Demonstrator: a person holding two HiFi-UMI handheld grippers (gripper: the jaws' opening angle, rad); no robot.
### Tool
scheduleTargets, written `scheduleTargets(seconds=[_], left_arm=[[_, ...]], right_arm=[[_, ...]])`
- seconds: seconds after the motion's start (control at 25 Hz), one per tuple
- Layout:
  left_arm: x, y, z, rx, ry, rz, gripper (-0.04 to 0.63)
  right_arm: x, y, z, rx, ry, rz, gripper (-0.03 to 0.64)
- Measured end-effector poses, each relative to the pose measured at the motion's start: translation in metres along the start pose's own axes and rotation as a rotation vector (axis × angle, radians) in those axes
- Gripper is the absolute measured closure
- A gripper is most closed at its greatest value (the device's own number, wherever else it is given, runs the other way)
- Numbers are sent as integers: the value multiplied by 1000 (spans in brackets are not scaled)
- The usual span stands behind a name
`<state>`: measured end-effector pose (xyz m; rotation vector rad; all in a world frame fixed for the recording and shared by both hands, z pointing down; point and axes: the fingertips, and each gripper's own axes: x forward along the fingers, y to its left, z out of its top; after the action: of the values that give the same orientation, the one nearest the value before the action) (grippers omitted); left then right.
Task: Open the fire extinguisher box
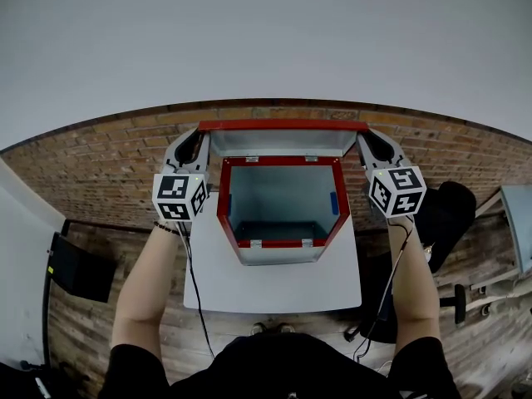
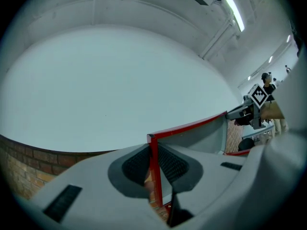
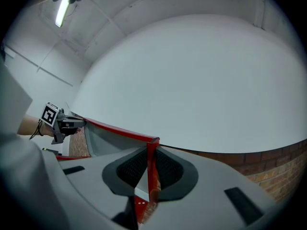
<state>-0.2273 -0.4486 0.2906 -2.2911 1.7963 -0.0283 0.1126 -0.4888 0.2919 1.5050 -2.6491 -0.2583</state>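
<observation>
The fire extinguisher box [image 1: 223, 210] is red-framed with a grey inside and stands on a white table [image 1: 274, 285]. Its lid [image 1: 283, 140] is raised at the far side, grey underside toward me. My left gripper [image 1: 198, 139] is shut on the lid's left corner, and my right gripper [image 1: 366, 139] is shut on its right corner. In the left gripper view the ribbed pads [image 2: 136, 165] pinch the lid's red edge [image 2: 154, 153], and the right gripper [image 2: 249, 111] shows at the lid's far end. In the right gripper view the pads [image 3: 165, 168] clamp the red edge [image 3: 151, 158], with the left gripper [image 3: 62, 123] far off.
A brick-patterned floor [image 1: 100, 169] surrounds the table. A black bag [image 1: 445, 210] lies to the right and a black case [image 1: 79, 268] to the left. A plain white wall [image 1: 266, 40] rises behind the box. Cables hang from both grippers along my arms.
</observation>
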Motion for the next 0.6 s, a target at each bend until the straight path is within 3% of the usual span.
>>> scheduleTargets(seconds=[0.6], left_arm=[[65,25,-9,-36,87,1,494]], right_arm=[[72,-30,2,28,53,-32,552]])
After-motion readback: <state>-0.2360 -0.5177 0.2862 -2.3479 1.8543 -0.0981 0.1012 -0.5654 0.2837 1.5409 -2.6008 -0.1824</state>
